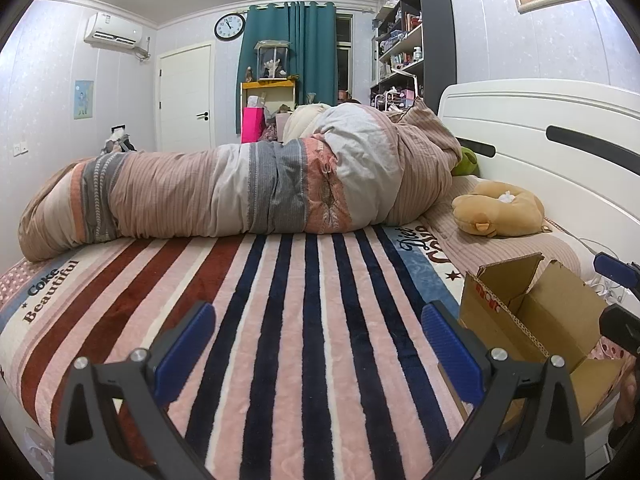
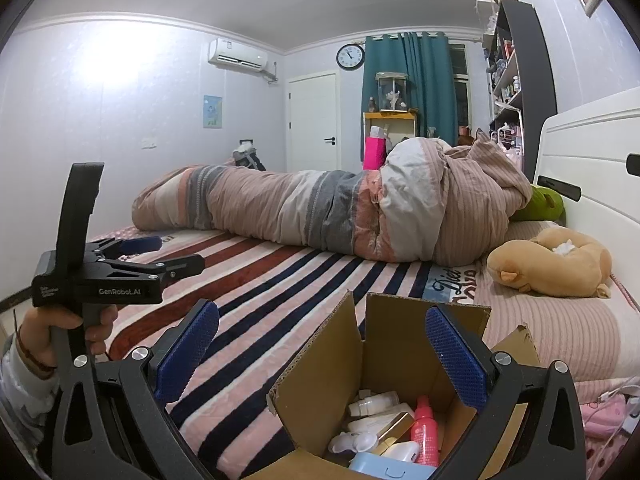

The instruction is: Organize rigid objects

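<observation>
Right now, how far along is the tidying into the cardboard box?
Mostly done, by the look of it. The open brown cardboard box on the striped bed blanket already holds a pink bottle, white bottles and a light blue case. Nothing is in hand: the left claw and right claw are both open and hold nothing. No loose rigid items show on the blanket.

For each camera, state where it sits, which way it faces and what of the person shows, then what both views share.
Left wrist: on the left gripper, low over the striped blanket, facing the duvet; jaws open; right gripper at the right edge.
Right wrist: on the right gripper, above the box of bottles, facing the same way; jaws open; left gripper and left hand at left.
Shared: box, duvet, plush, clock.
</observation>
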Action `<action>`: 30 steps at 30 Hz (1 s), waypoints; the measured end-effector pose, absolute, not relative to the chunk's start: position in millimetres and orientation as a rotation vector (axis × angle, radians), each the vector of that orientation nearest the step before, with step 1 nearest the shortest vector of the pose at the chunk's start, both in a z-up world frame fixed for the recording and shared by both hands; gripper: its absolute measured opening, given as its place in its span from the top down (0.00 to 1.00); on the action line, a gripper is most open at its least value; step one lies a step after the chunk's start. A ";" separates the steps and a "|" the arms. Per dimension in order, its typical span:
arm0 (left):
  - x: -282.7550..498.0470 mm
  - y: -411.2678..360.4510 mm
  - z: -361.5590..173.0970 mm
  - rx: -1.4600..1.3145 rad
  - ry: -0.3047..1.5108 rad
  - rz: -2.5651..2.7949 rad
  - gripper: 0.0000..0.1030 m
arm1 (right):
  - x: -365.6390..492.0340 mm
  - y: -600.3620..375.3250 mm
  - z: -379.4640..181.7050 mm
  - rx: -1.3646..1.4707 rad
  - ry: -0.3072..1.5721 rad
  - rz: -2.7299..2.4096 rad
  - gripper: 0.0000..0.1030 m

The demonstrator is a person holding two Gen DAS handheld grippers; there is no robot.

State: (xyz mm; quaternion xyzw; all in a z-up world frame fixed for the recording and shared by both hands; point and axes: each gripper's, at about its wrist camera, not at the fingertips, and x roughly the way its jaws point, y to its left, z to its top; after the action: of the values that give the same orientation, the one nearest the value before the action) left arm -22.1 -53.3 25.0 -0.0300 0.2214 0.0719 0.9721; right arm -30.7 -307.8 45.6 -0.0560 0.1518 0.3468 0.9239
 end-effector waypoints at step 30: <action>-22.8 -52.6 24.7 -0.063 0.449 0.147 0.01 | -31.6 -306.5 45.3 -0.107 0.317 0.701 0.00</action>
State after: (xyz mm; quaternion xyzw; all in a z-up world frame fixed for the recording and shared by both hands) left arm -22.8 -52.6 24.7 -0.0313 0.2224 0.0730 0.9717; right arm -31.6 -306.5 45.2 -0.0520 0.1548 0.3416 0.9256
